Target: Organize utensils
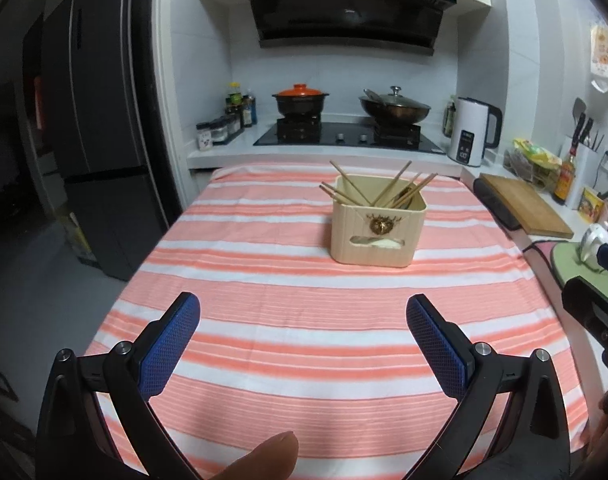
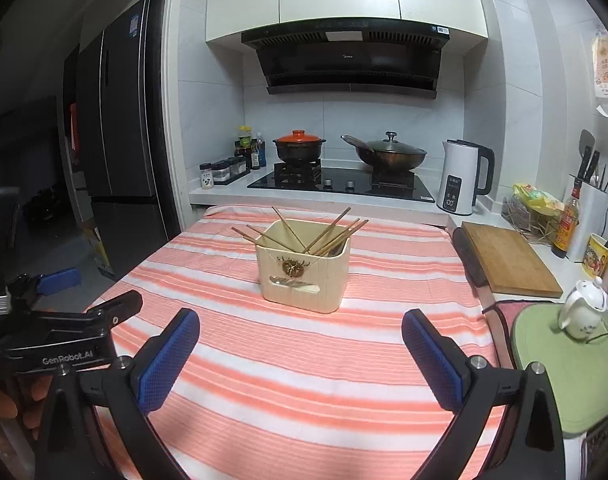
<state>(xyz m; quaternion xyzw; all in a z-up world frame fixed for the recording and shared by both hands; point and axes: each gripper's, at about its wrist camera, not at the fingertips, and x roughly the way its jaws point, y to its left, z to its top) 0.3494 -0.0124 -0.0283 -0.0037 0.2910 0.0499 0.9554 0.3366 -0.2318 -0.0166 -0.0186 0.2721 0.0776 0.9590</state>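
A cream utensil box (image 1: 378,222) stands on the striped tablecloth (image 1: 263,280), far of centre. Several wooden chopsticks (image 1: 384,190) lean out of its open top. A white spoon shows through the slot in its front wall. My left gripper (image 1: 303,314) is open and empty, well short of the box. In the right wrist view the same box (image 2: 304,266) holds the chopsticks (image 2: 316,234). My right gripper (image 2: 300,328) is open and empty, a little short of the box. The left gripper's body (image 2: 59,328) shows at the left edge.
A stove with an orange-lidded pot (image 2: 299,146) and a wok (image 2: 390,154) stands behind the table. A white kettle (image 2: 464,178), a wooden cutting board (image 2: 508,258), a green mat (image 2: 572,364) with a white teapot (image 2: 584,308) lie right. A dark fridge (image 1: 99,128) stands left.
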